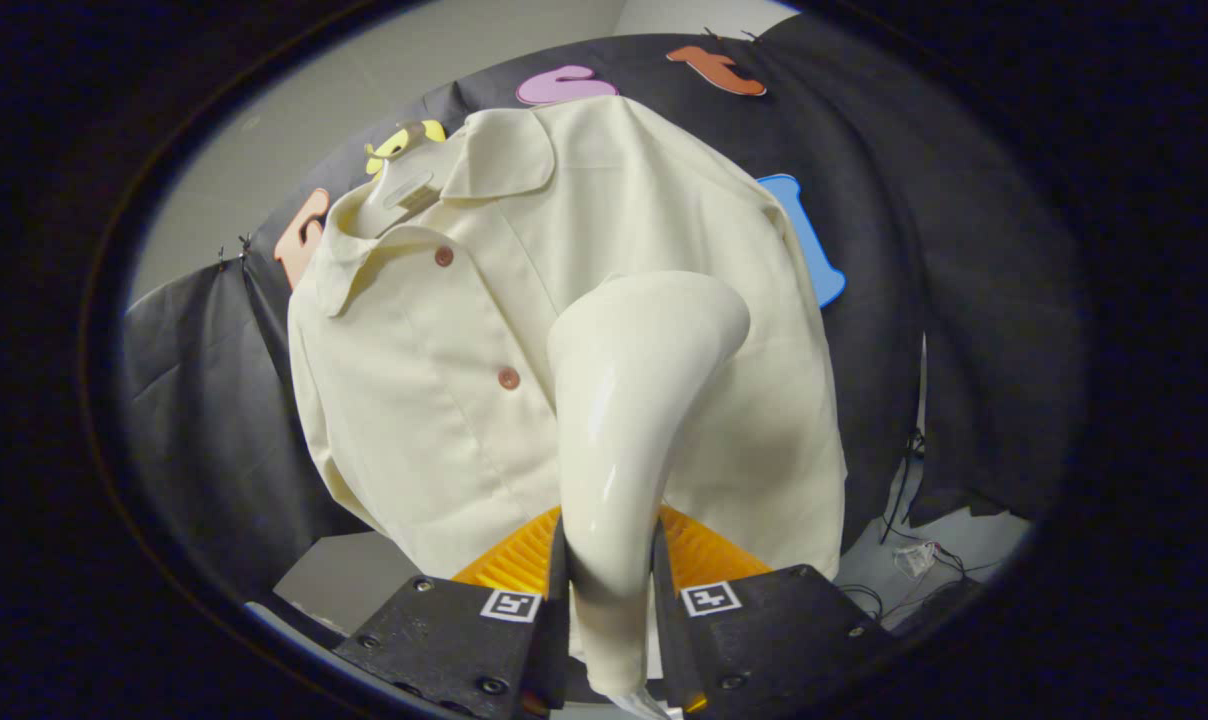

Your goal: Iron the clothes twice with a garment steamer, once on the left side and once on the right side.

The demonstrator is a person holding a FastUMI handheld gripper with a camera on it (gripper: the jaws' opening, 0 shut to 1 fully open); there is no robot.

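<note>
Shirt (pixel 444 400) hangs on a hanger (pixel 404 190) just beyond the fingers, buttoned front facing the tool; the gripper (pixel 609 600) is clenched on the garment steamer (pixel 629 420), both fingers pressing its handle, head pointed at the cloth to the right of the button row. The glossy handle looks slippery, so I judge it could twist in the grip, and the loose shirt could swing away under the head

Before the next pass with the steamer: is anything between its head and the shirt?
Nothing visible. The gripper is shut on the steamer, whose head lies directly over the hanging shirt's front, beside the button placket.
</note>
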